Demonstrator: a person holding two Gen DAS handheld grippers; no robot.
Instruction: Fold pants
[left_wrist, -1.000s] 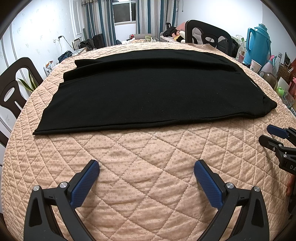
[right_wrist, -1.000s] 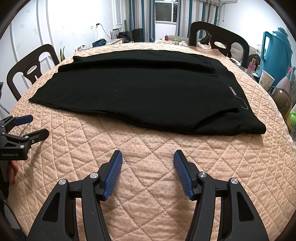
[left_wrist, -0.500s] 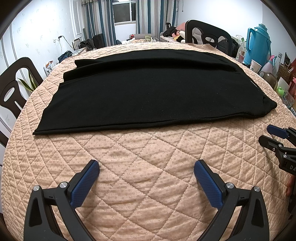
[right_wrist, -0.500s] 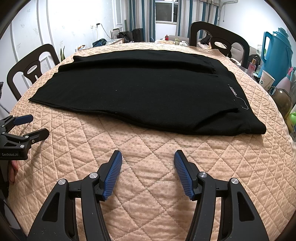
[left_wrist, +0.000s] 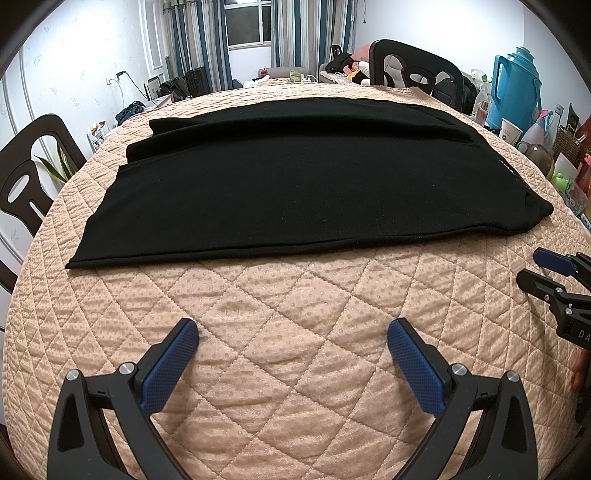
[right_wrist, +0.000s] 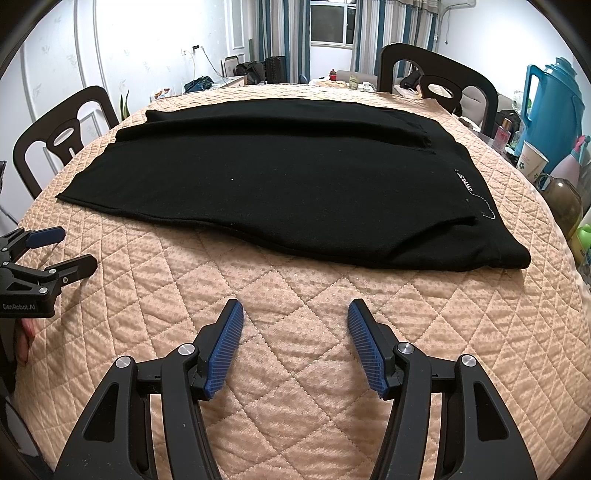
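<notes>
Peach quilted cloth covers the table (left_wrist: 295, 314), filling both views. Black pants (left_wrist: 295, 177) lie flat across the middle and upper part of each frame, legs to the left, waistband to the right. At lower centre, the left hand-held gripper (left_wrist: 293, 332) hangs over bare quilt with blue pads spread wide, holding nothing. Likewise the right hand-held gripper (right_wrist: 295, 314) is parted and empty. A blue thermos jug (right_wrist: 557, 107) stands at the right edge.

I see almost nothing changed over the last second. My right gripper (right_wrist: 295, 341) has shifted a hair, so the pants (right_wrist: 280, 184) sit a touch lower in its view; the left wrist view looks identical.
</notes>
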